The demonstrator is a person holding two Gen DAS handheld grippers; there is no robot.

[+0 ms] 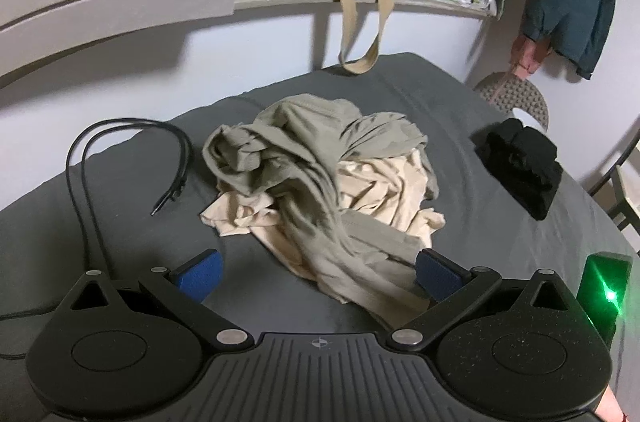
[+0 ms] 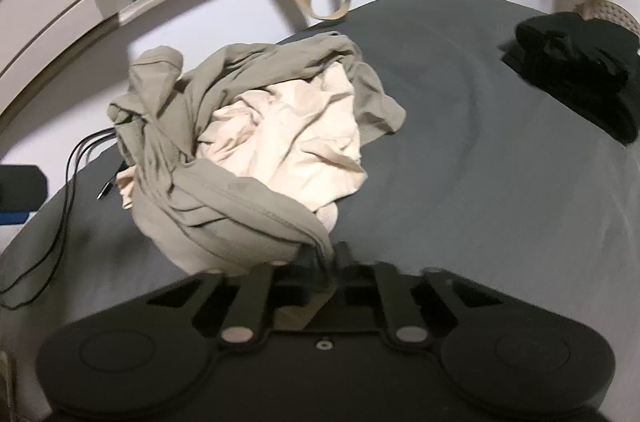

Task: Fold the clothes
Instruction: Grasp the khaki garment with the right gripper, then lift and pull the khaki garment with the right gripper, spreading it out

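The right tongs (image 2: 322, 262) are pressed together on a fold of the olive garment (image 2: 224, 206), pinching its near edge so the cloth runs taut from the heap down into the jaws. The left tongs (image 1: 316, 278) are spread wide, their blue pads (image 1: 202, 276) standing on either side of the same olive cloth where it trails toward the camera, touching nothing that I can make out.

The clothes lie in a crumpled heap in the middle of the bed (image 1: 480, 222): the olive garment is draped over and wound around a cream garment (image 2: 296, 142), so the two are tangled. A black folded pile (image 1: 520, 166) sits well apart at the far right, and a black cable (image 1: 84, 158) lies just beside the heap on the left.

The step in hand looks like drawing the olive garment free. To do it well, the right tongs should lift slowly and upward, not sideways, so the cream piece slides off instead of dragging along. The left tongs would best close on a second edge or corner of the olive cloth, well apart from the right grip, so it can be spread flat. Keep the pull clear of the cable.
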